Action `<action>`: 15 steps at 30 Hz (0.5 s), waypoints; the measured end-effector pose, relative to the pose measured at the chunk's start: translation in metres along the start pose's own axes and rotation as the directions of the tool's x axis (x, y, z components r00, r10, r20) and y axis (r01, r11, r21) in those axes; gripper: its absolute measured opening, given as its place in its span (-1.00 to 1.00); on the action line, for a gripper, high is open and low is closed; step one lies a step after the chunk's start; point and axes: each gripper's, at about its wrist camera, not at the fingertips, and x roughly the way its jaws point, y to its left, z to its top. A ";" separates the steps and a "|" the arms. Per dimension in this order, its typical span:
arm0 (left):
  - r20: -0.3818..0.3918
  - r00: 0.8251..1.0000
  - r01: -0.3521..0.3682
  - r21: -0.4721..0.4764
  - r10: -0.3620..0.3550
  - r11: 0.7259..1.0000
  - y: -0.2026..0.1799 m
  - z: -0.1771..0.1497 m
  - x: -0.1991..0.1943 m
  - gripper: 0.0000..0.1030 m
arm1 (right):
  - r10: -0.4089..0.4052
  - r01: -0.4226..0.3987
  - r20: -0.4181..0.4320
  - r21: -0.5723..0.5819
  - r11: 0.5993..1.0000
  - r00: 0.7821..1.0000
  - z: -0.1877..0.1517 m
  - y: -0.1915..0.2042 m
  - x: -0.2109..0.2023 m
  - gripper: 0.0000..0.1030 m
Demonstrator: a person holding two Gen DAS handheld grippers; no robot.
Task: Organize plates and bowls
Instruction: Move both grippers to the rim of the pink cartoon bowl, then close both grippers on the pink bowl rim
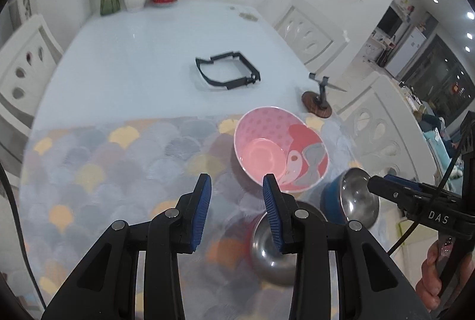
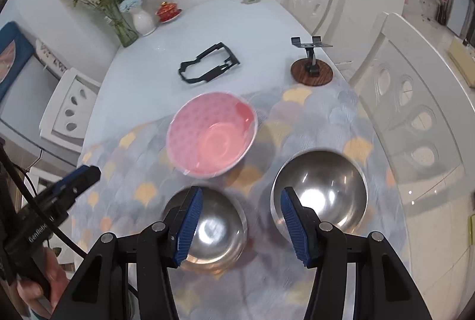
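Left gripper (image 1: 237,210) fingers apart, holding nothing, right gripper (image 2: 242,226) fingers wider, also empty above two steel bowls (image 2: 319,193), only left view shows blue bowl (image 1: 331,199) lower right.

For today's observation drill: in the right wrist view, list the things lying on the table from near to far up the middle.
Nearer steel bowl → pink bowl → black frame → red lidded dish.

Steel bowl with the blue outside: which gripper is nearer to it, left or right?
Right. The right gripper is at the rim of this steel bowl; the left gripper is farther away, near the pink patterned bowl.
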 end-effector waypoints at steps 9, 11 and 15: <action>-0.120 0.993 -0.004 -0.064 -0.004 0.998 -0.003 0.018 0.076 -0.32 | 0.043 -0.046 -0.136 -0.023 0.999 0.990 0.038 -0.018 0.071 0.03; -0.139 0.990 -0.002 -0.074 -0.008 0.997 -0.002 0.020 0.090 -0.32 | 0.054 -0.058 -0.160 -0.017 0.998 0.986 0.044 -0.021 0.085 0.03; -0.174 0.985 0.003 -0.105 -0.021 0.994 0.003 0.022 0.113 -0.32 | 0.063 -0.066 -0.194 -0.012 0.998 0.979 0.053 -0.024 0.107 0.03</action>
